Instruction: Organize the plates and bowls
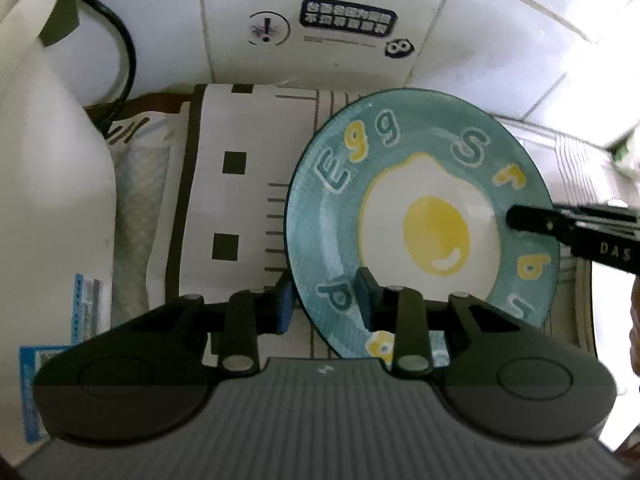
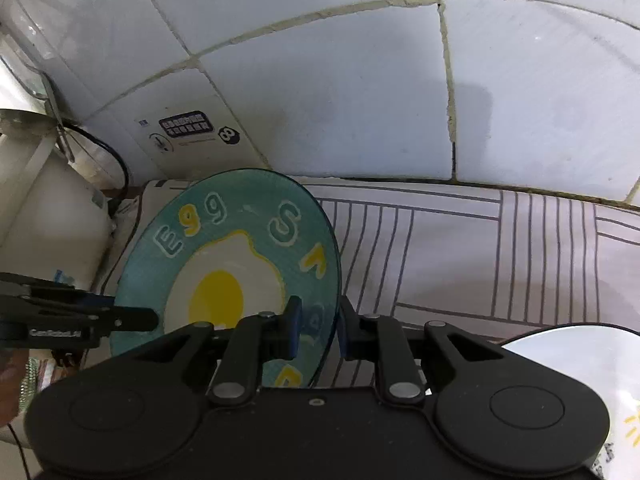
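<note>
In the left wrist view, a big white jug (image 1: 52,200) stands at 9 o'clock, with a black cord (image 1: 124,60) curling behind it. Next to it lies a cloth (image 1: 224,208) with black squares and lines, spread over the bench. A white box (image 1: 312,20) with a dark sticker leans on the tiled wall (image 1: 520,40) at 12 o'clock.

The blue-green plate (image 1: 420,216) has a fried egg painted in the middle and letters round the edge. It is tipped up, with its far edge higher than its near edge. The left gripper (image 1: 324,300) is at 6 o'clock of the plate. Its jaws are clenched on the plate's rim, one blue pad under it and one on top.

The right gripper (image 1: 516,218) pokes in from 3 o'clock, and its tip lies on the plate's right rim.

In the right wrist view, the right gripper (image 2: 318,328) has its jaws clenched on the plate (image 2: 224,264) too, one pad on each side of the thin rim. The left gripper (image 2: 144,320) reaches in at 9 o'clock. A white dish (image 2: 592,360) with a yellow mark sits at 4 o'clock
</note>
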Tool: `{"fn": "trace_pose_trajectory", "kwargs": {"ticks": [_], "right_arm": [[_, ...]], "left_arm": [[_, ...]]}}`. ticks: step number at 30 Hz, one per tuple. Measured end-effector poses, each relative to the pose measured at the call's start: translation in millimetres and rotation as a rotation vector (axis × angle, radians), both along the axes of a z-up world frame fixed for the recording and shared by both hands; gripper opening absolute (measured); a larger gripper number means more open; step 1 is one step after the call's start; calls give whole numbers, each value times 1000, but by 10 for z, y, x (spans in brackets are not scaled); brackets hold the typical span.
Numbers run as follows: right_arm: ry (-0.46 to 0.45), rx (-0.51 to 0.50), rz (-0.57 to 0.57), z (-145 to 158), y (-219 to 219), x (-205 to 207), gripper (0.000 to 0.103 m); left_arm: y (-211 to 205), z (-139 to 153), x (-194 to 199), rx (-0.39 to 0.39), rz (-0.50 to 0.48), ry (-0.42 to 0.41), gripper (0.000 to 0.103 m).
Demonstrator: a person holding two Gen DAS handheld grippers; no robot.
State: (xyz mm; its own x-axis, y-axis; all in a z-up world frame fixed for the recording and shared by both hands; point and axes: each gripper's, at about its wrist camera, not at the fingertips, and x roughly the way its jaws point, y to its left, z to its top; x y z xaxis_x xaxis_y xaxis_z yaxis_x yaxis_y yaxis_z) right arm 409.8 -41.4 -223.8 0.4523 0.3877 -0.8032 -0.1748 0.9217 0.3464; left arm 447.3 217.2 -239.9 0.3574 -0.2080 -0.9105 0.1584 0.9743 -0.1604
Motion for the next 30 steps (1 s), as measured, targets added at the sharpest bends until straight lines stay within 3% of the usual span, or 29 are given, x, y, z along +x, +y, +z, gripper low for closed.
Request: {"fn": "trace_pose_trajectory", "kwargs": {"ticks": [3,9,15,19,30], "right_arm": [[25,-15,-25,0,72,25,31],[11,-47,-25,48,136,-65,28],[-21,27,-38,319,12,-305,26],[-45,25,-3,562,27,-555,26],[-136,54,-85,1055,-200,-1434,26]], "left_arm": [[-10,-19,-61,-4,31,-30,32],[0,2,-72,-19,63,31,32],[122,64,-301,-133,124,75,33],[146,297,-524,-138,94,50,33],[-34,900,-901,-139,-32,-47,31]]}}
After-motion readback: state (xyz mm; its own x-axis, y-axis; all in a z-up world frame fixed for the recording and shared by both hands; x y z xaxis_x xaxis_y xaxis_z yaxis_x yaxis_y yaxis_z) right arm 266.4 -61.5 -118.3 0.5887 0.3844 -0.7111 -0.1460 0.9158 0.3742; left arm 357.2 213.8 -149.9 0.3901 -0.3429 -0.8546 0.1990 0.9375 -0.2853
